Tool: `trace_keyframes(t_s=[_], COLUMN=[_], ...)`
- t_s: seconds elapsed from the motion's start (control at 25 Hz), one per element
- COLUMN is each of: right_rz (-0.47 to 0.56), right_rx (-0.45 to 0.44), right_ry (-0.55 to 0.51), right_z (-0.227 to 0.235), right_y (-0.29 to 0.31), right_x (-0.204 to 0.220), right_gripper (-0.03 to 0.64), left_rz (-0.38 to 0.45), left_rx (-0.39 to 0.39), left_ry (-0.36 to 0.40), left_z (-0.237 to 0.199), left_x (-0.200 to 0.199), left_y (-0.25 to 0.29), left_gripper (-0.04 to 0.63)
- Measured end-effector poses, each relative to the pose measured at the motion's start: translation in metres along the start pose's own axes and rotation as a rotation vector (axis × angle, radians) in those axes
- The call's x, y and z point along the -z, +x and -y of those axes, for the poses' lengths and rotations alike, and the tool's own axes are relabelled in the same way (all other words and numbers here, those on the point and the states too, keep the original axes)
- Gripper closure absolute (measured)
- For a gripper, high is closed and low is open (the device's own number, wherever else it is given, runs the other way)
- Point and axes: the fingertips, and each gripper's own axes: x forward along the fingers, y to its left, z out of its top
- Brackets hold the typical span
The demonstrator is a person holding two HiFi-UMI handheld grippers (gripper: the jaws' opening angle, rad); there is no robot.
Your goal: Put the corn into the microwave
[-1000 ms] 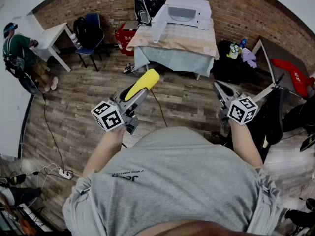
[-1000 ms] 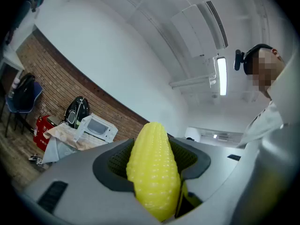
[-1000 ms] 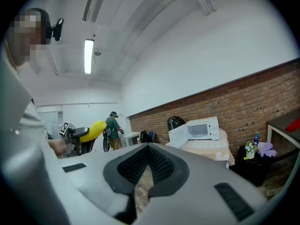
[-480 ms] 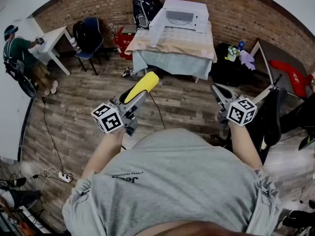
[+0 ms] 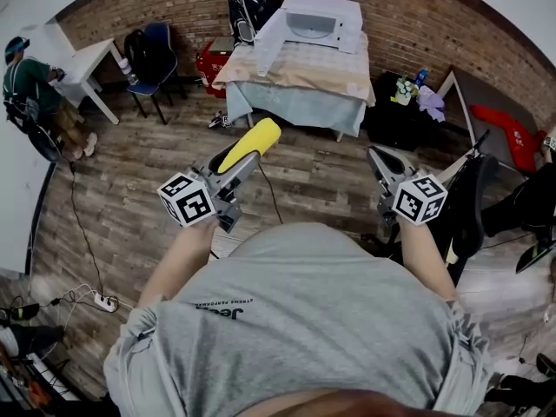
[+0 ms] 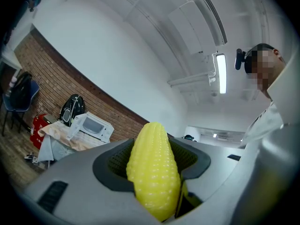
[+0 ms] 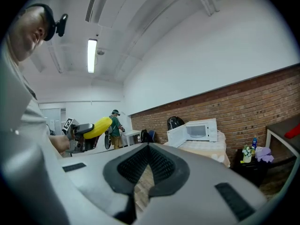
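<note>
Since a second ago the table and microwave have drifted a little leftward in the head view, and both grippers with them. The hold on the corn looks unchanged.

From the head view we see the left gripper pinching the corn, which sticks out past the jaws toward the table. It is well apart from the table, with floor between. The right gripper points the same way, its jaws pressed together on nothing. The microwave stands at the table's far end, its door swung open.

In the left gripper view the corn fills the middle, clamped lengthwise between the jaws with its tip forward. The microwave shows small at the left, its open front toward us.

In the right gripper view the jaws meet at their tips, with only a slit of floor showing behind them. Beyond them are the open microwave and, at the left, the other gripper with the corn.

We judge this to be the carry — nothing is placed yet. To do it well we'd keep the squeeze steady and the corn level, and come up on the side away from the door. Then we'd lead in tip first through the middle of the opening. The cob is round and may roll — best set it down inside before loosening.
</note>
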Motion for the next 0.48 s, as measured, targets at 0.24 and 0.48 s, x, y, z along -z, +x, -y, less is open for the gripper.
trace_keyframes(t_s=[0.24,0.48], right_rz=[-0.02,-0.03], right_rx=[-0.022,-0.049], right_ry=[-0.027,-0.034], right_z=[0.006,0.014], right_y=[-0.025,-0.047], right_x=[0.015,0.024], right_gripper=[0.6,0.6], left_rz=[-0.008,-0.018], left_rx=[0.002,0.007], left_ry=[-0.016,-0.025], left_z=[0.026,0.048], left_x=[0.024,0.041], left_y=[0.03,0.055], left_gripper=[0.348,0.348])
